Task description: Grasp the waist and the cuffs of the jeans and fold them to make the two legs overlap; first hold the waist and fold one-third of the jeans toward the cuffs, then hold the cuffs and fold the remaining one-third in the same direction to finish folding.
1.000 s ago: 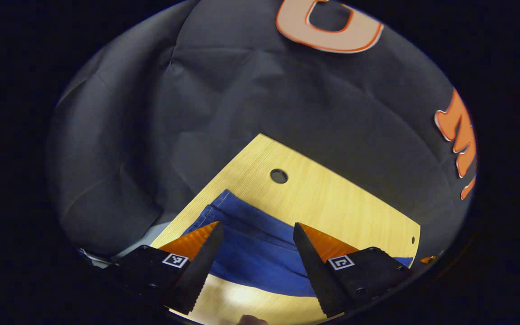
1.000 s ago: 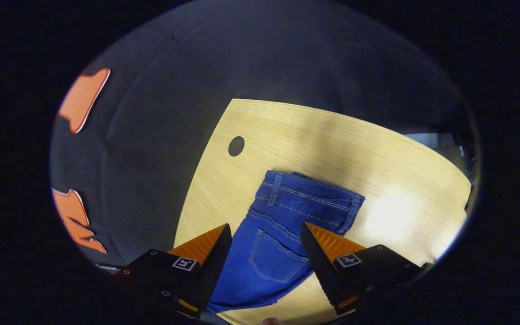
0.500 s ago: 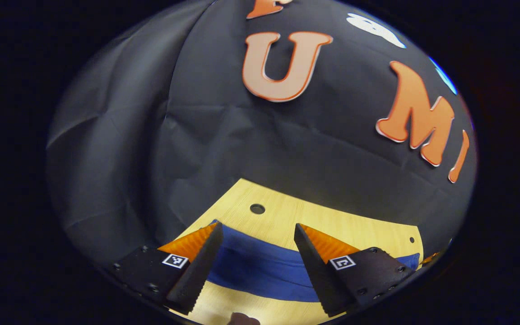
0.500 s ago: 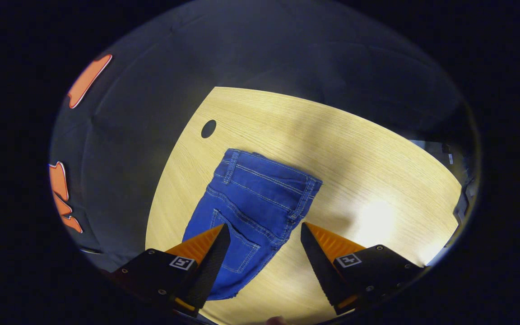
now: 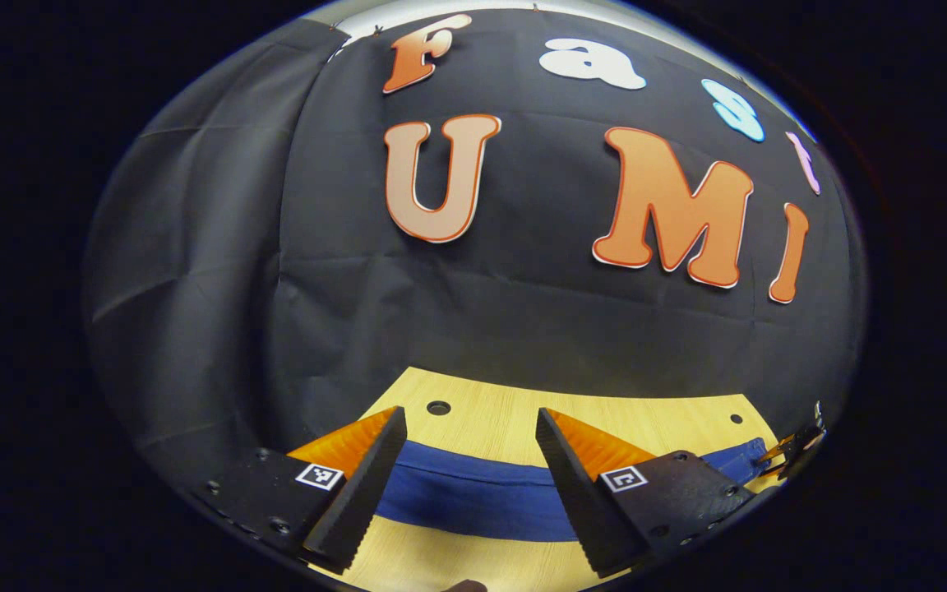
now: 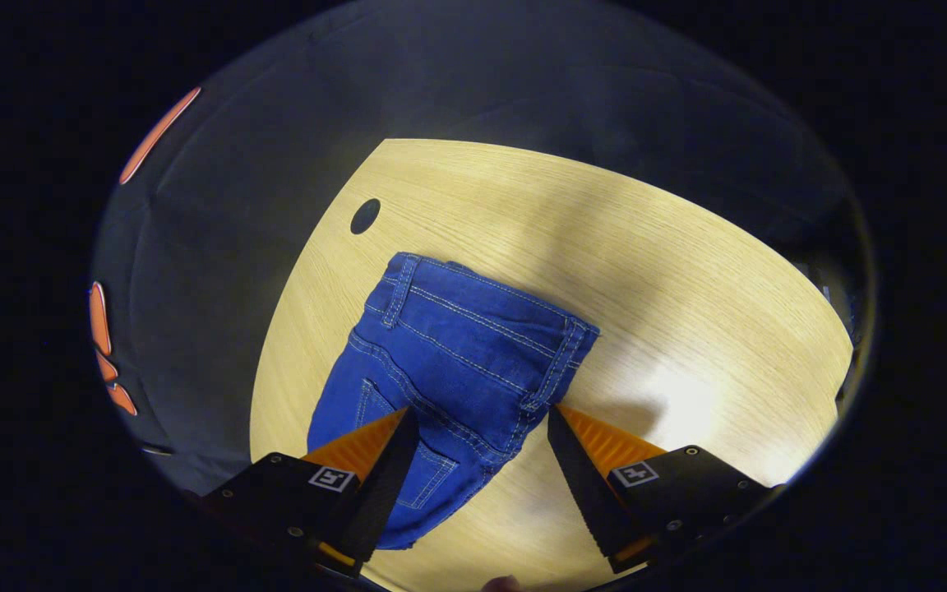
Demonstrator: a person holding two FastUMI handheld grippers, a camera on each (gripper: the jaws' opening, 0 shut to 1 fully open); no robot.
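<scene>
In the left gripper view, the left gripper [image 5: 467, 419] hangs above the near part of the counter [image 5: 638, 419] with its two wedge-shaped fingers [image 5: 358, 485] spread wide apart and nothing between them. Their inner edges are finely toothed, and each carries a small square printed marker. Beyond the tips lies a smooth band of blue denim, the jeans [image 5: 473, 497], stretched flat across pale, straight-grained wood. A round hole [image 5: 438, 408] is cut through the board near its far edge. Behind it hangs a creased black cloth wall [image 5: 219, 288].

In the right gripper view, the right gripper [image 6: 482, 419] is likewise open, its ribbed, pointed fingers [image 6: 379, 485] apart and gripping nothing. The jeans [image 6: 449, 345] lie folded on the counter [image 6: 687, 279] as a compact slab. The waistband with belt loops lies at the far end, with pale contrast stitching and a back pocket nearer the tips. The cloth lies flat, with its lower corner reaching under the left finger. A dark round hole [image 6: 365, 215] sits just beyond the waistband corner.
</scene>
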